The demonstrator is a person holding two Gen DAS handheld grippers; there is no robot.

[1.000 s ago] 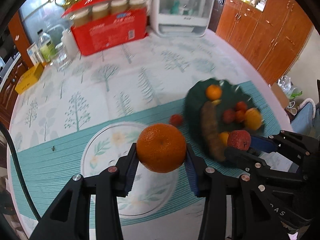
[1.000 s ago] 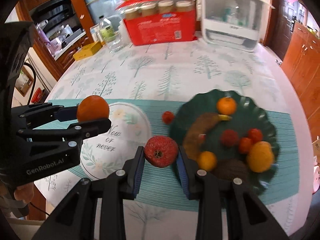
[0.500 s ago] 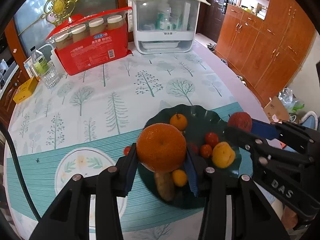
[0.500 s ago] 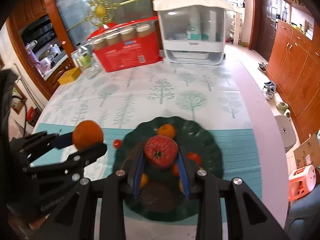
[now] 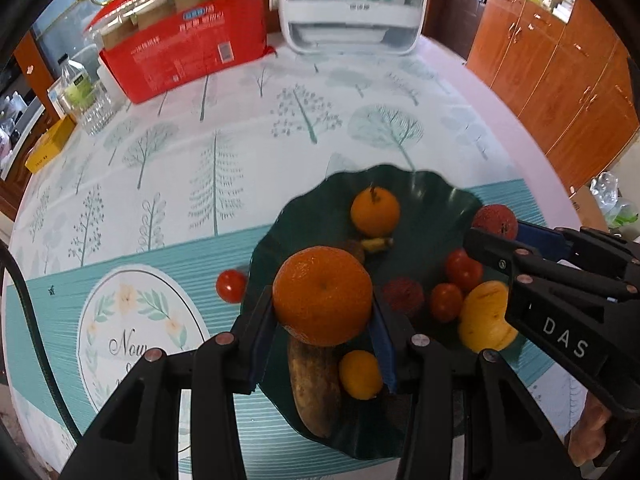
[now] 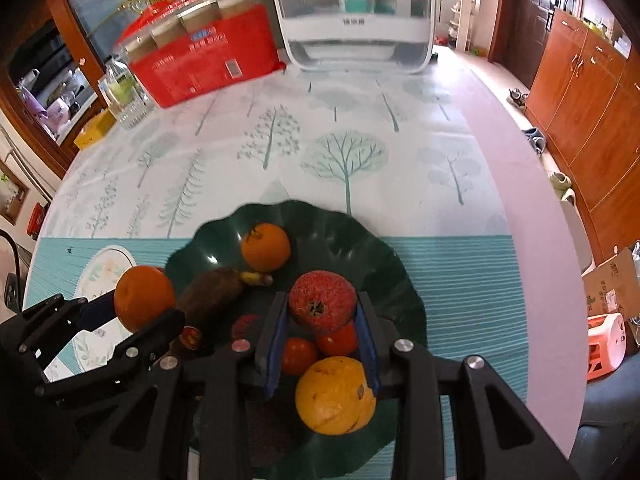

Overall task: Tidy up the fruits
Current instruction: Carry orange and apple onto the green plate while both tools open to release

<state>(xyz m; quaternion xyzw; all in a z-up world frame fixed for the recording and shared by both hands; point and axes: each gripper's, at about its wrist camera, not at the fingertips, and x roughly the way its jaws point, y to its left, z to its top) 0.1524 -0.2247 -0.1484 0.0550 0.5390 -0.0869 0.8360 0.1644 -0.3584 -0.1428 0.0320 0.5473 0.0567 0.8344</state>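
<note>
- Where the left wrist view looks down, the left claw clenches a large orange at lower centre, above the dark green plate holding a small orange, tomatoes and a brown banana lying lengthwise up the frame.
- In the right wrist view, the right claw grips a red fruit, stem end facing the camera, over the same plate at centre.

Crowded green plate; bare tablecloth beyond, toward red box.

Right gripper body: we read "DAS" in white letters.
Round floral mat: we read "Now"; the script below is cut off.
Red box label: print too blurred for us.
</note>
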